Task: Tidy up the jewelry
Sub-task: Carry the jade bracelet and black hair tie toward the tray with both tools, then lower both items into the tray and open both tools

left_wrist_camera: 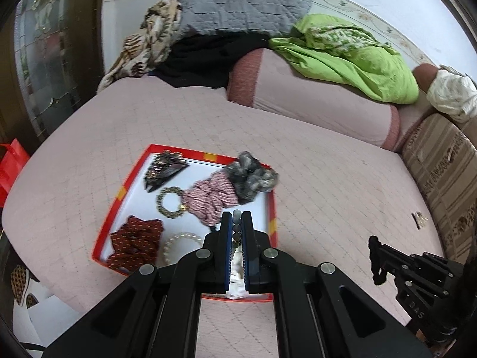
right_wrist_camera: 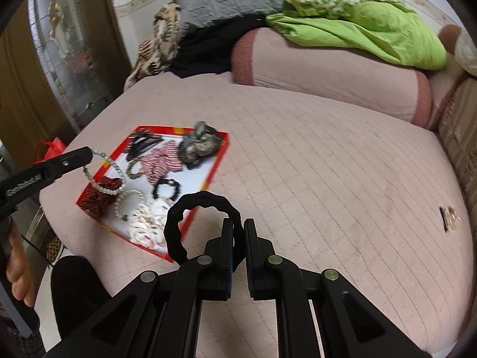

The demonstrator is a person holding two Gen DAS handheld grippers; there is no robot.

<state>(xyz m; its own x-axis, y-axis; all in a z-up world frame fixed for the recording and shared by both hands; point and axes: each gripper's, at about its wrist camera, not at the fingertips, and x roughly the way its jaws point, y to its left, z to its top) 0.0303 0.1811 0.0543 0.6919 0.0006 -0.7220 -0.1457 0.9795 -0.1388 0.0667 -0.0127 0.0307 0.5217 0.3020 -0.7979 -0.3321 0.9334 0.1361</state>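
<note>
A red-rimmed white tray lies on the pink bed and holds scrunchies, a black clip, a green bead bracelet and a pearl bracelet. My left gripper is shut on a pale bead necklace above the tray; in the right wrist view the necklace hangs from the left gripper over the tray. My right gripper is shut on a black hair tie held above the bed, right of the tray. The right gripper shows in the left wrist view.
A small gold and black piece lies on the bed far right, also in the left wrist view. A pink bolster, green cloth, grey cushion and clothes lie behind. A red bag sits left.
</note>
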